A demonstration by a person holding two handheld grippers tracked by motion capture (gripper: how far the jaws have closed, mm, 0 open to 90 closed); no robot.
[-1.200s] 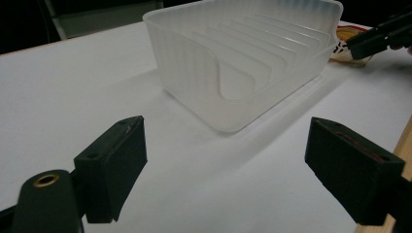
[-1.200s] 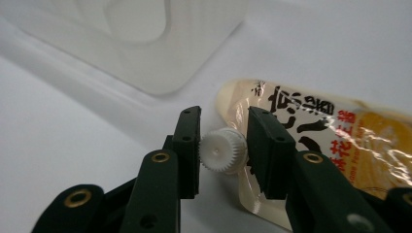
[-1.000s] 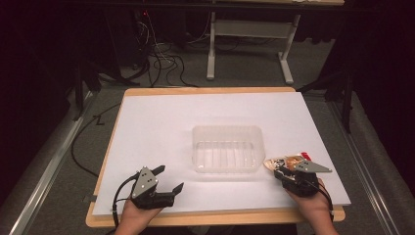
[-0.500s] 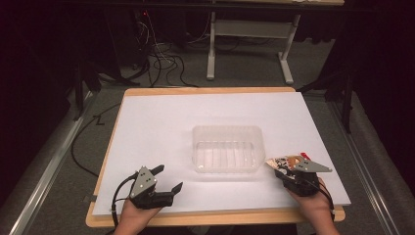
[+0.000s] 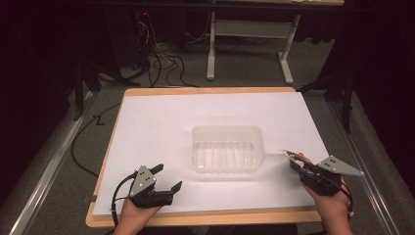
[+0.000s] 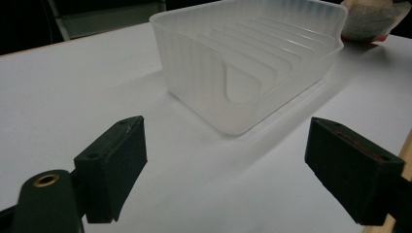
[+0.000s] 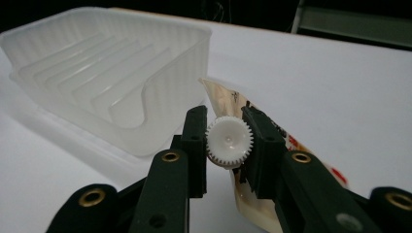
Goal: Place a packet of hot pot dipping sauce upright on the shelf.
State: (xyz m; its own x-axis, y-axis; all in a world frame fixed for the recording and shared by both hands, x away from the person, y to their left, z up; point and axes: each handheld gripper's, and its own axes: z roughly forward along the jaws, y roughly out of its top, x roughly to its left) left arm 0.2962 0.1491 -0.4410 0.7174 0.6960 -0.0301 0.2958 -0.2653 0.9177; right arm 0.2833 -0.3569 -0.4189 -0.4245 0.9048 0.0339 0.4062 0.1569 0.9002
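A clear ribbed plastic tray (image 5: 225,128) stands empty in the middle of the white sheet. My right gripper (image 5: 297,164) is at the tray's right, and its jaws have just been closing. They are shut on the white toothed cap (image 7: 229,141) of a small printed pouch (image 7: 223,99), which hangs tilted from the jaws just off the sheet. In the left gripper view the pouch (image 6: 369,19) shows behind the tray (image 6: 252,63). My left gripper (image 5: 169,176) rests near the front left edge, open and holding nothing, aimed at the tray.
The white sheet (image 5: 161,127) covers a wooden table whose edge (image 5: 205,218) runs just in front of both hands. Beyond the table, cables (image 5: 161,63) lie on the grey floor and a white desk frame (image 5: 244,29) stands at the back.
My right gripper has risen a little with the pouch, lifting it off the sheet beside the tray. The left gripper has stayed where it was.
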